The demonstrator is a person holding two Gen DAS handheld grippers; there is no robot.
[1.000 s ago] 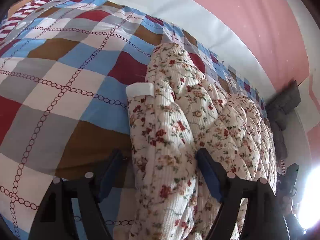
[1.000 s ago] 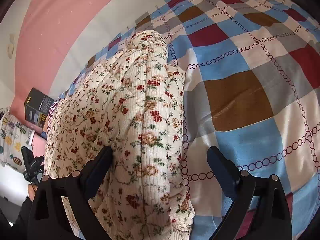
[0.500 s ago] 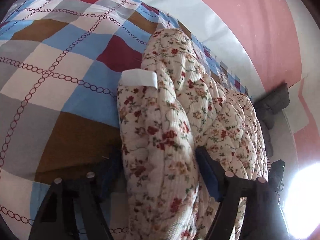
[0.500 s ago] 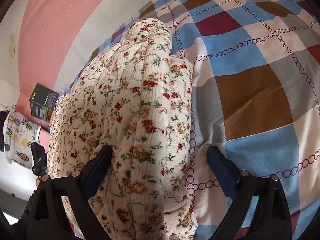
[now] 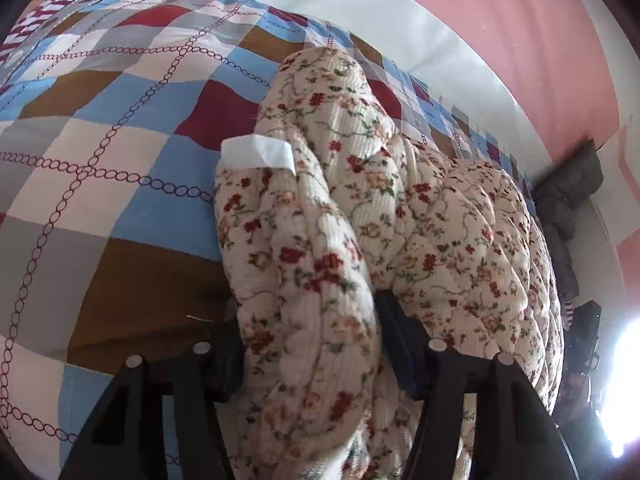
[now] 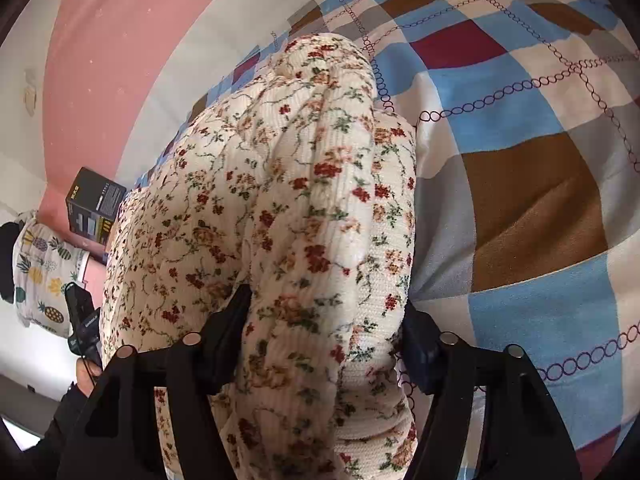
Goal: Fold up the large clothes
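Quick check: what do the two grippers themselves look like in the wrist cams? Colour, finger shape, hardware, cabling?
Both match. Left gripper and right gripper: matte black angular finger arms, two round silver pins atop each side, dark navy-blue pads at the tips. No cables, markings or sleeves visible in either wrist view.

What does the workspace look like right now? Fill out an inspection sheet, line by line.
Surface: checked bedspread, lightly creased.
Job's things: floral quilted garment, bunched in thick folds; white label showing.
Clutter: black box by the wall.
Grippers: left tongs closed on a garment fold; right tongs closed on another fold.
Cables: nothing seen.
Surroundings: pink and white wall; pineapple-print pillow; dark grey bundle.
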